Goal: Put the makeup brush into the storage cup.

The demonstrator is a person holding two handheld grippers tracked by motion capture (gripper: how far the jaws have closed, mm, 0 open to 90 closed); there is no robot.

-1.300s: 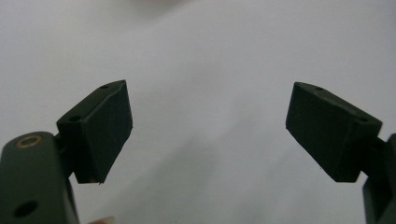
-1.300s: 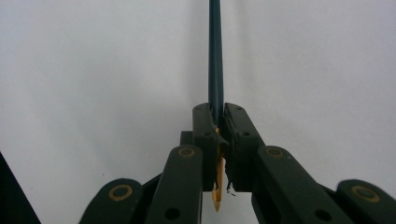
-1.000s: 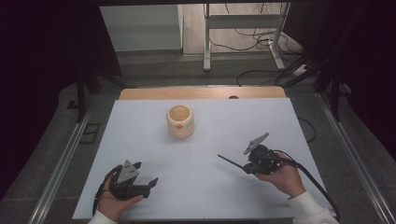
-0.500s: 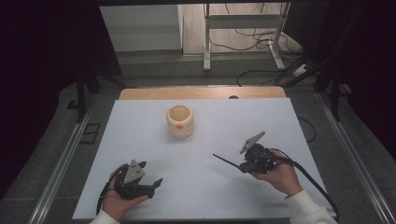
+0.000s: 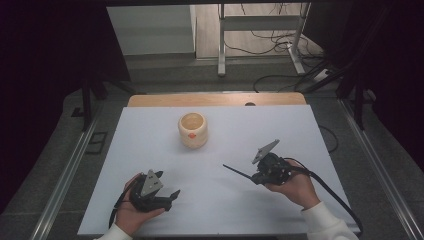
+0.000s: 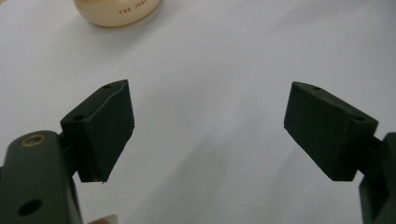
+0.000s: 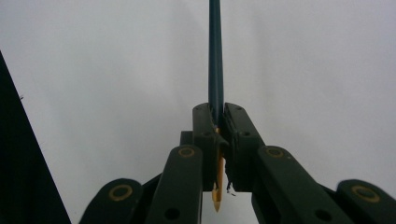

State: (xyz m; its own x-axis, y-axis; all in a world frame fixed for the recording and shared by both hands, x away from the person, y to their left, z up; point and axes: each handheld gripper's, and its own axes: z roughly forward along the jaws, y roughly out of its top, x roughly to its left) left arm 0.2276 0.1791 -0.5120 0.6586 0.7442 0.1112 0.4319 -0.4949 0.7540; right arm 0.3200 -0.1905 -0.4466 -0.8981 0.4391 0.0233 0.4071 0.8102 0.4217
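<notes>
Right gripper (image 5: 250, 176) lower right of frame, jaws clamped on a dark pencil (image 7: 215, 56) (sharpened tip toward the hand). Left gripper (image 5: 167, 196) lower left, jaws spread, empty. Cream cup (image 5: 193, 129) upper centre on white table (image 5: 280, 125).

High view overhead facing forward, gripper views close above table (image 5: 150, 145)

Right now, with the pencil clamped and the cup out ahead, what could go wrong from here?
1. The right tool grips the pencil near its sharpened end, so the long shaft sticking out could pivot or slip.
2. In the high view the pencil points out over the table; a low sweep might catch it.
3. The cup stands free; a missed insertion could tip it, since the left tool is open, far from it.
</notes>
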